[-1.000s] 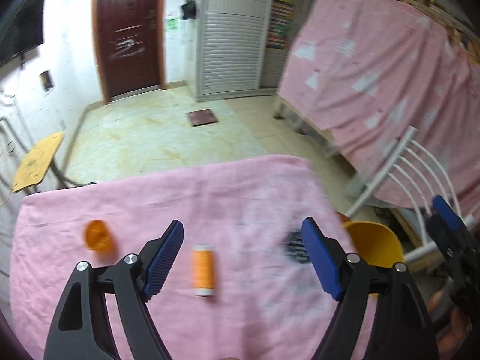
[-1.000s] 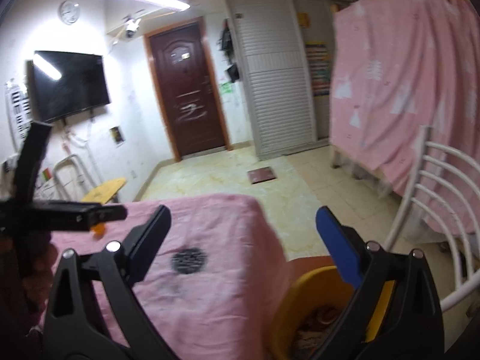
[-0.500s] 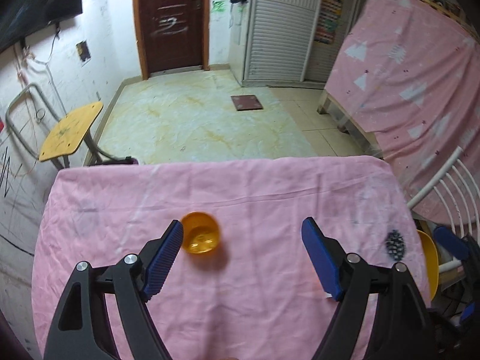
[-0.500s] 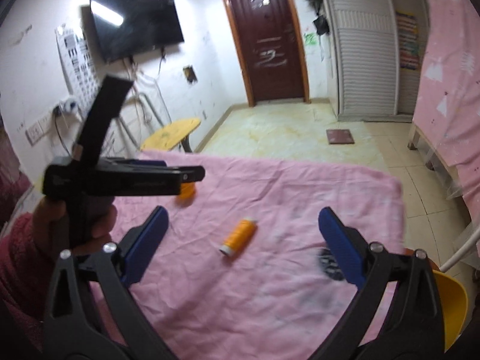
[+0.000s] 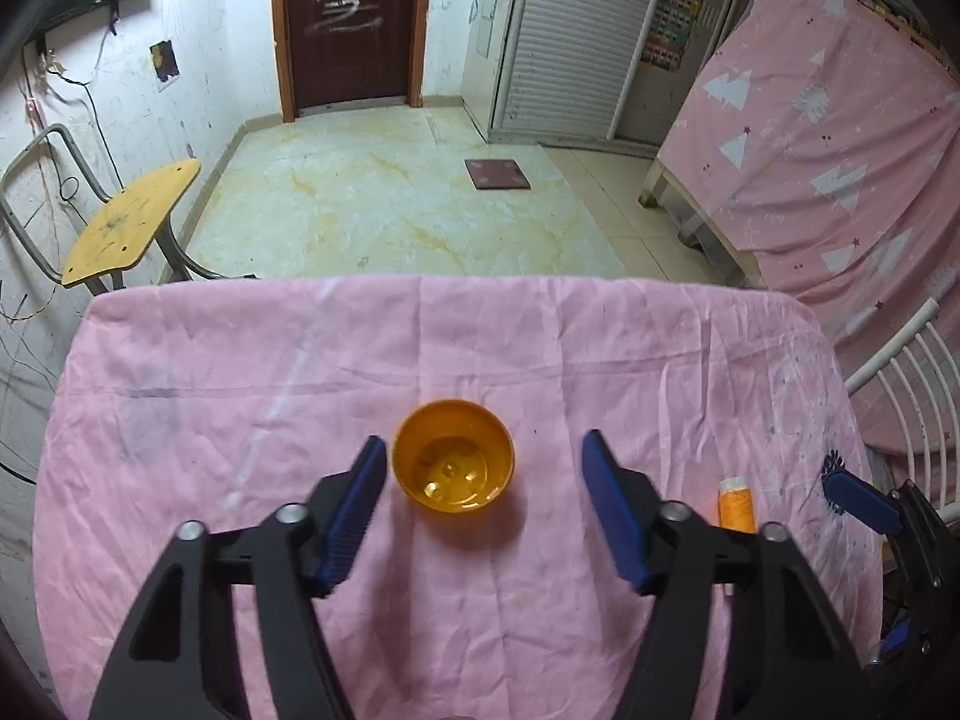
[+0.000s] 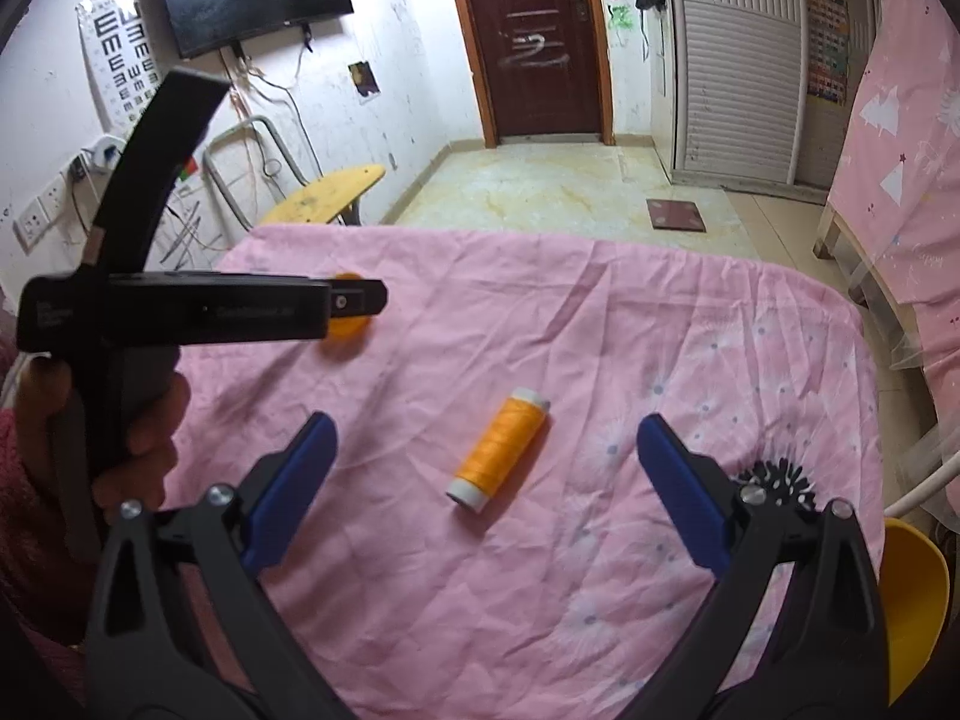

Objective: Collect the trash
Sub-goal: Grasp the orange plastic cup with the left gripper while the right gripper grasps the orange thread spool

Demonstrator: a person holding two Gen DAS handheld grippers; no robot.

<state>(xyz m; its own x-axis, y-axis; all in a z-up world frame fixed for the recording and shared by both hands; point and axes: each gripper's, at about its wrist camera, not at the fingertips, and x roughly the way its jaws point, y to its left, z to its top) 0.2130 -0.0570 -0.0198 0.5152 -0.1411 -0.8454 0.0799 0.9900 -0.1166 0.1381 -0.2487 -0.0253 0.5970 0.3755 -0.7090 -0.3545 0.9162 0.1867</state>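
A small orange cup (image 5: pixel 453 459) stands upright on the pink tablecloth (image 5: pixel 240 420). My left gripper (image 5: pixel 483 441) hovers over it with its jaws closing. The cup sits between the blue pads (image 5: pixel 360 492), which do not touch it. An orange thread spool (image 6: pixel 501 450) lies on its side further right, also visible in the left wrist view as a spool (image 5: pixel 737 504) behind the right finger. My right gripper (image 6: pixel 486 420) is open just short of the spool, nothing between its pads. In the right wrist view the left gripper (image 6: pixel 354 300), held by a hand (image 6: pixel 138 420), partly hides the cup (image 6: pixel 345 327).
A yellow bin (image 6: pixel 912 588) stands off the table's right edge beside a white chair (image 5: pixel 900 372). A black spiky patch (image 6: pixel 774 480) marks the cloth near the right edge. A yellow-seated chair (image 5: pixel 132 216) stands on the floor beyond the far left corner.
Both views have swung from the table's right end onto the cloth. The left gripper came down over the orange cup and its jaws narrowed. The right gripper moved from the bin to the spool.
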